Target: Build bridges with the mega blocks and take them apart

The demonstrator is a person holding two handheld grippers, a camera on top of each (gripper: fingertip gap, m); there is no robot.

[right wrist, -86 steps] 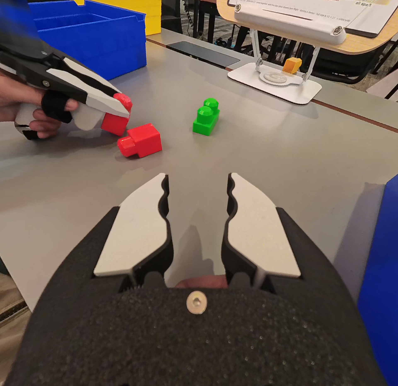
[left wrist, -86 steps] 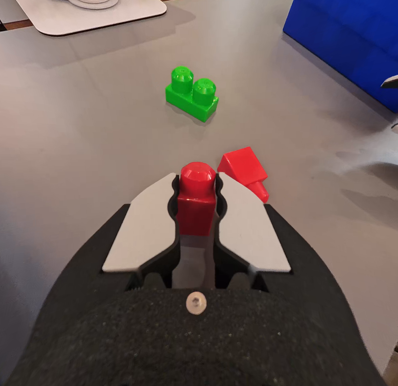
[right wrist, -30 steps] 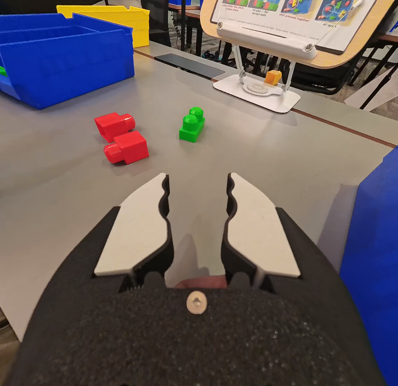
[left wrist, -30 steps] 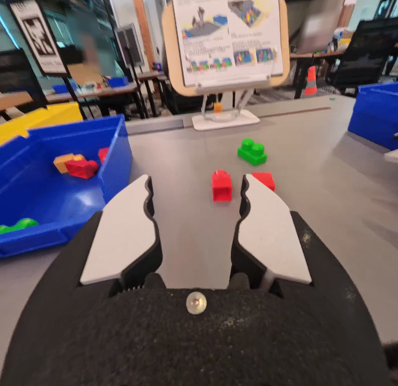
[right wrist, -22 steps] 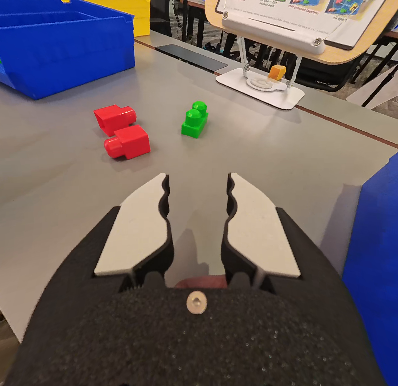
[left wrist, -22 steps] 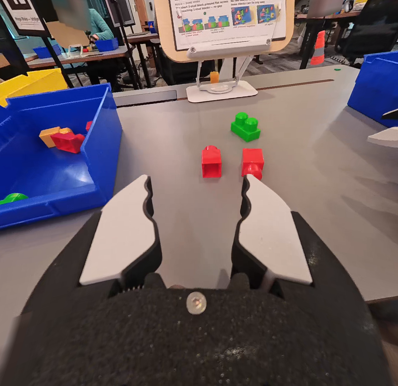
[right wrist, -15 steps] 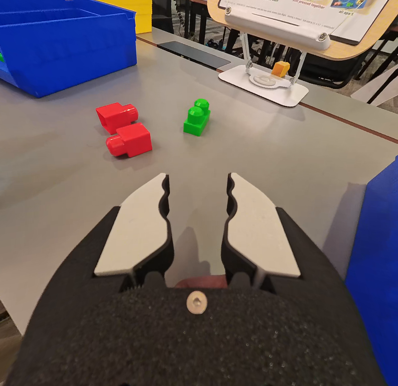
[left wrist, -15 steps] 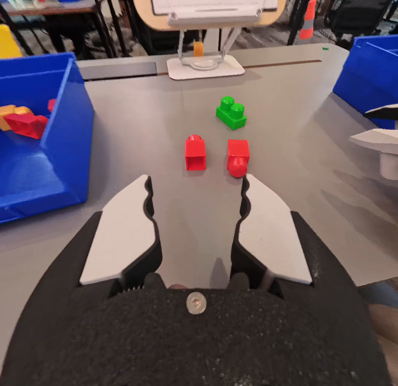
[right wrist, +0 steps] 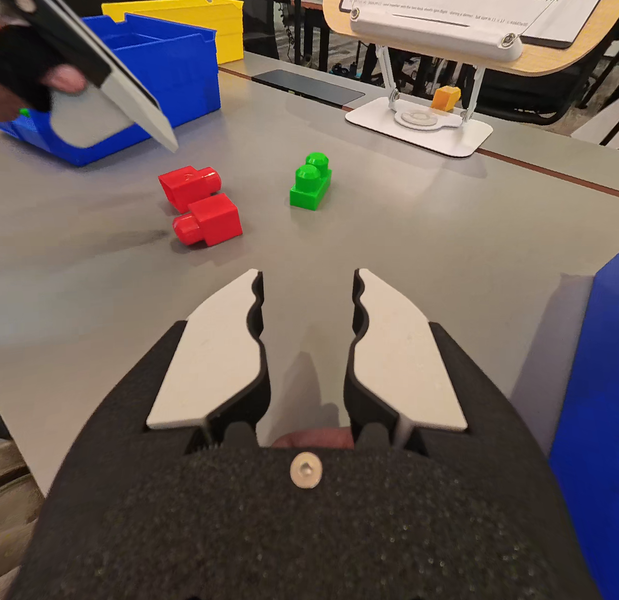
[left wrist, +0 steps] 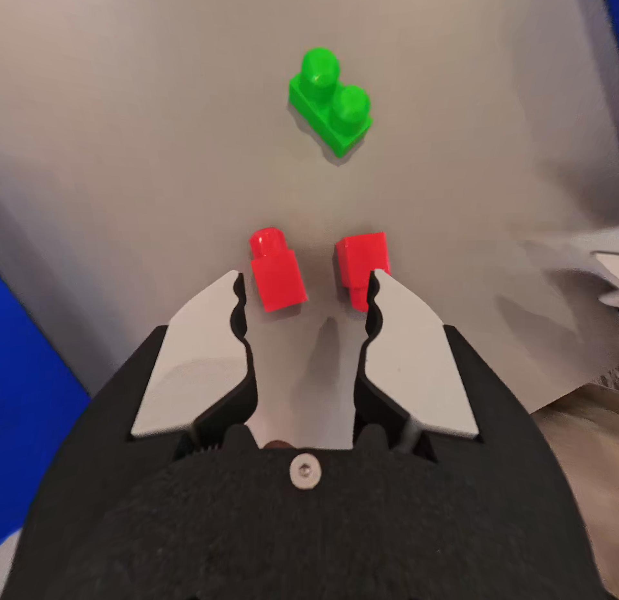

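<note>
Left gripper (left wrist: 306, 276): you are holding it wide open, empty, above the two red blocks (left wrist: 278, 276) (left wrist: 363, 261) lying apart.
Right gripper (right wrist: 307, 276): you are keeping it open, empty.
Green block (right wrist: 311, 182): standing upright farther on the table (right wrist: 435, 249).

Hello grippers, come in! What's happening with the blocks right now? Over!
Left gripper open, above two red blocks, both on their sides. Right gripper open, empty. Green block upright, apart. Nothing in the way.
</note>
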